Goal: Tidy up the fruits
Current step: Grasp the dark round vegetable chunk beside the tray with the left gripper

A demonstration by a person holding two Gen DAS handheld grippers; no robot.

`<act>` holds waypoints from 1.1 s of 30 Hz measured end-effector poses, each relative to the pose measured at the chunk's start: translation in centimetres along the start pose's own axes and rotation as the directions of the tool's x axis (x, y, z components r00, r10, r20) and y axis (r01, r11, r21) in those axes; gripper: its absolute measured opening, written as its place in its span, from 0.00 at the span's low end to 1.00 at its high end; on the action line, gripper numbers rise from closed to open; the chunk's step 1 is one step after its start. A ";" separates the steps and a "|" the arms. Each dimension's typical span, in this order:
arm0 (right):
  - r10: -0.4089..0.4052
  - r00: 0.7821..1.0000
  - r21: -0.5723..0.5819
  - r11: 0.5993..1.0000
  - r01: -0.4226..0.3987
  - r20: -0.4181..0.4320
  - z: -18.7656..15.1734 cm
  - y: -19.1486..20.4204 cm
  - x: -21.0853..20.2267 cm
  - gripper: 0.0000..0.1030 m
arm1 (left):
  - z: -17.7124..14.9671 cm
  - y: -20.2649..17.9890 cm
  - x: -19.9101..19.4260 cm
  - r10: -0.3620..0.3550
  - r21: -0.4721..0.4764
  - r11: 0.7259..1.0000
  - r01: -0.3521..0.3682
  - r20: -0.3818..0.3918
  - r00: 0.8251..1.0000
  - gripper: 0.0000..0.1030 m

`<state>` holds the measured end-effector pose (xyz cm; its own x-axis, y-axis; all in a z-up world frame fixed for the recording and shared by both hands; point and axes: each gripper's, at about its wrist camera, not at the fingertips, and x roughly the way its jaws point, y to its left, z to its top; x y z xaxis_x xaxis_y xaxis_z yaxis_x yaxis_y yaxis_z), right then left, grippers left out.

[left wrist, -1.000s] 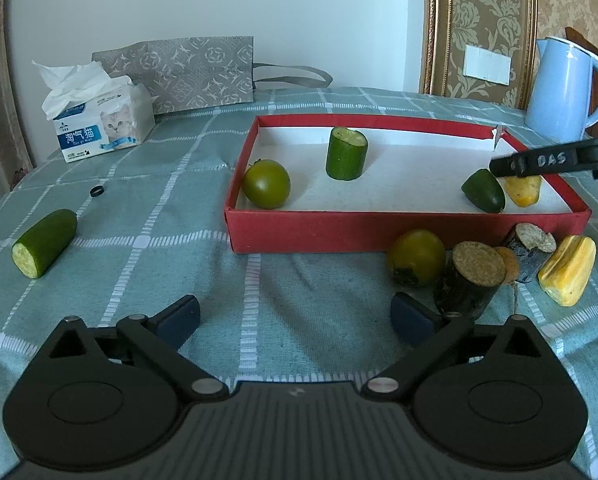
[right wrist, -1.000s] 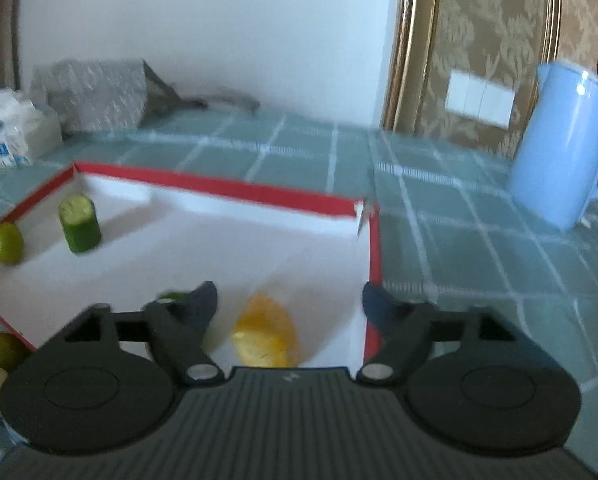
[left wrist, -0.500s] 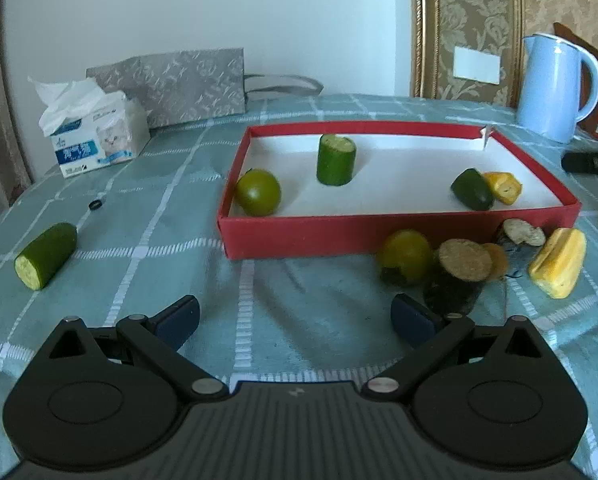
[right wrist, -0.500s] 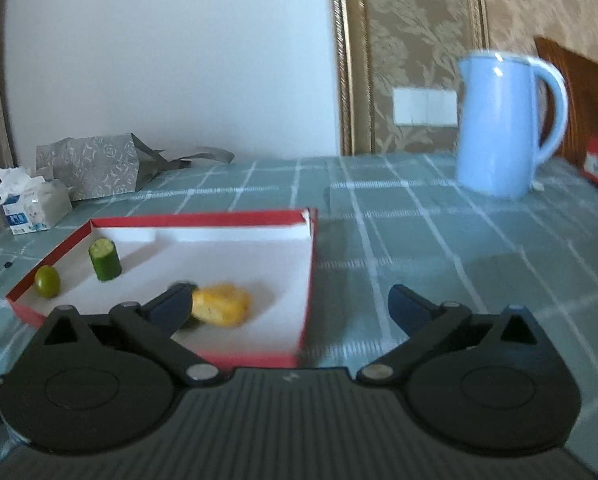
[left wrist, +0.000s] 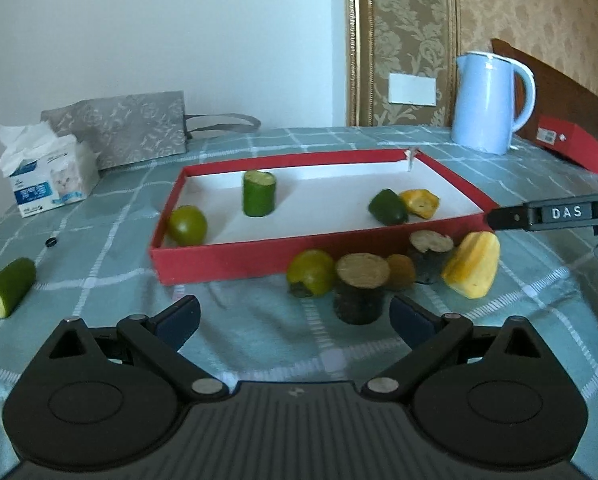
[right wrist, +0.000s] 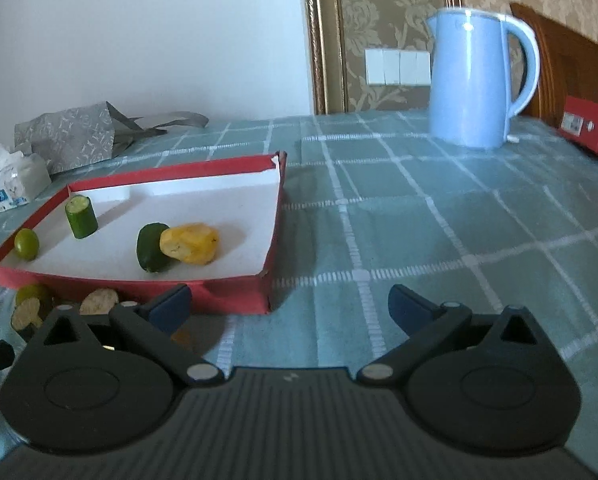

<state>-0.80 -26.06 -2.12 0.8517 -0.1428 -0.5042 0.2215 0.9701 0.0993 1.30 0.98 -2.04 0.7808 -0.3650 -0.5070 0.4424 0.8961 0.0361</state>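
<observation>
A red tray lined in white holds a round green fruit, an upright cucumber piece, a dark green piece and a yellow piece. In front of the tray lie a green-yellow fruit, brown-topped dark stumps and a yellow wedge. A cucumber half lies far left. My left gripper is open just before the stumps, holding nothing. My right gripper is open and empty at the tray's near right corner; one of its fingers shows in the left wrist view.
A pale blue kettle stands at the back right, with a red box beside it. A tissue box and a grey patterned bag sit at the back left. A small black ring lies on the checked green cloth.
The right gripper opened wide, left the yellow piece in the tray and drew back out to the tray's near right corner. The left gripper shifted toward the pile in front of the tray.
</observation>
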 end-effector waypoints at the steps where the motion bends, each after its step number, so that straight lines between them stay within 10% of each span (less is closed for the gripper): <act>1: -0.002 1.000 -0.012 1.000 0.003 0.012 0.0 0.2 -0.2 1.00 | 0.0 -0.3 0.1 -0.013 0.004 1.000 0.013 -0.007 1.000 0.93; 21: 0.030 0.999 0.035 0.999 -0.031 0.020 0.0 -0.4 -0.9 1.00 | 1.0 -3.2 3.1 -0.039 0.004 0.999 0.039 -0.091 0.995 0.35; 33: 0.040 0.999 0.044 0.998 -0.040 -0.002 -0.1 -0.3 -0.8 1.00 | 0.8 -3.4 3.2 -0.019 0.019 1.000 0.021 -0.079 0.997 0.33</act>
<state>-1.57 -26.25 -1.86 0.8588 -0.1036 -0.5017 0.2079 0.9655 0.1566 2.64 -3.48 -3.05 0.7346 -0.3611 -0.5745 0.4669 0.8833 0.0418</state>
